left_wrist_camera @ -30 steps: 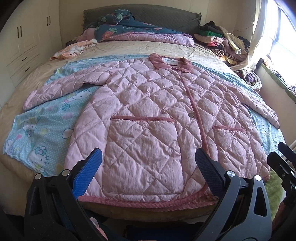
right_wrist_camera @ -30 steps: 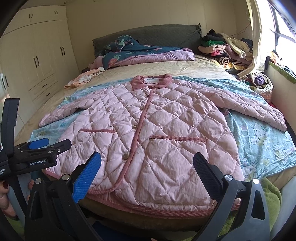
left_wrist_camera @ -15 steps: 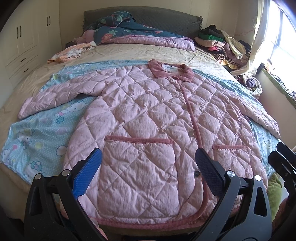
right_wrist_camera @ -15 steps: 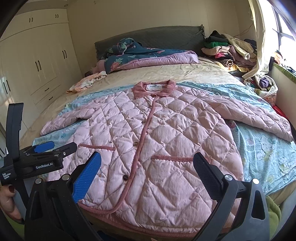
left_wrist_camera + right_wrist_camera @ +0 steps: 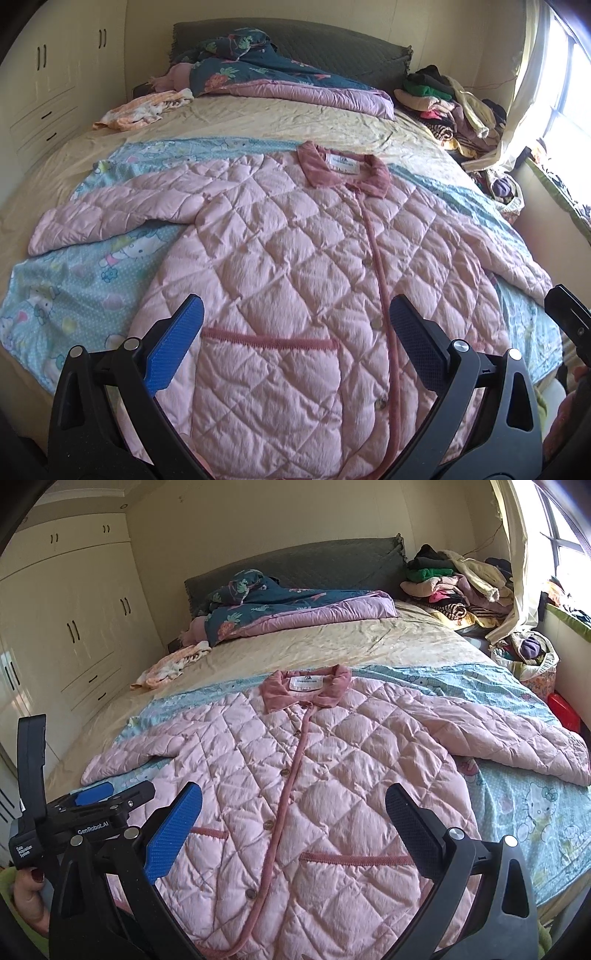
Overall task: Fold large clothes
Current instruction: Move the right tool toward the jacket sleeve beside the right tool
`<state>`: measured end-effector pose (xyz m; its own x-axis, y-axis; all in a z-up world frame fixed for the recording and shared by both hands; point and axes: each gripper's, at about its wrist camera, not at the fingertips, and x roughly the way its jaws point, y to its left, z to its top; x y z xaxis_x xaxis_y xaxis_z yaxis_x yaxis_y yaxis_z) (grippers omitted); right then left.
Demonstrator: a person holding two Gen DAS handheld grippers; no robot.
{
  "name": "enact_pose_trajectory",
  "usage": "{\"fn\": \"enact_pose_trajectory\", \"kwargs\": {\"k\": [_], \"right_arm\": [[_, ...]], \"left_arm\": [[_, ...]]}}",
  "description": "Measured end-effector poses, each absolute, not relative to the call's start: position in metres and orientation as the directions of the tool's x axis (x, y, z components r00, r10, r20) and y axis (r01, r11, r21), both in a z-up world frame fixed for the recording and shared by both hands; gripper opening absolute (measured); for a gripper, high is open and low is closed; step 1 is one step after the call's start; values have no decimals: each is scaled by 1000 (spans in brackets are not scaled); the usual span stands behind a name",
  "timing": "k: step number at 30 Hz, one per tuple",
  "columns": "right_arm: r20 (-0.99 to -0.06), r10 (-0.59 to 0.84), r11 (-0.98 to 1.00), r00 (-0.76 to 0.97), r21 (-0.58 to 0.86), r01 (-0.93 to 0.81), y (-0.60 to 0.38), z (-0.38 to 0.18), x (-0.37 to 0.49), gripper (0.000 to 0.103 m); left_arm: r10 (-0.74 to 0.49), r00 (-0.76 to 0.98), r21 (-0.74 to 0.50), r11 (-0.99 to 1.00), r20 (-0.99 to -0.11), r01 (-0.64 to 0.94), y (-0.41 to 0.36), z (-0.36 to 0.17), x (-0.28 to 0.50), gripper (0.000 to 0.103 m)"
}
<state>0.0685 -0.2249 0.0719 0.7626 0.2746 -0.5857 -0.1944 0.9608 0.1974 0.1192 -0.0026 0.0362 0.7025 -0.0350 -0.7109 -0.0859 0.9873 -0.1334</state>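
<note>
A pink quilted jacket (image 5: 295,258) lies flat and buttoned on the bed, collar far, sleeves spread to both sides; it also shows in the right wrist view (image 5: 314,782). My left gripper (image 5: 295,332) is open and empty above the jacket's lower left pocket. My right gripper (image 5: 293,816) is open and empty above the lower front, near the button placket. The left gripper also shows at the left edge of the right wrist view (image 5: 92,808). The jacket's hem is hidden below both grippers.
A blue cartoon-print sheet (image 5: 74,295) lies under the jacket on the beige bed (image 5: 258,122). A dark floral quilt (image 5: 258,70) lies by the headboard. A clothes pile (image 5: 454,583) sits at the far right, a small garment (image 5: 170,668) at the far left. Wardrobes (image 5: 74,620) stand left.
Both grippers have moved forward and up over the jacket; the hem and bed edge have dropped out of view. Both stay open.
</note>
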Motion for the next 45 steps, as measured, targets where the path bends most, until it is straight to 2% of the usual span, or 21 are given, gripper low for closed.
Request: {"fn": "enact_pose_trajectory", "kwargs": {"k": [13,26,45], "right_arm": [[-566,227,964,792,245,-101,-262,96,125,99],[-577,128,954,807,295,59,-324,88,178,99],[-630,-25,834,776,415,364,-459,28,197,99]], "left_arm": [[-30,711,-107,992,-703,-63,-15,66,180,94],[-48,696,-102,994,-716,-36,-39,73,244,94],[-63,648,-93,996,-759,-12,-97,39,308,94]]}}
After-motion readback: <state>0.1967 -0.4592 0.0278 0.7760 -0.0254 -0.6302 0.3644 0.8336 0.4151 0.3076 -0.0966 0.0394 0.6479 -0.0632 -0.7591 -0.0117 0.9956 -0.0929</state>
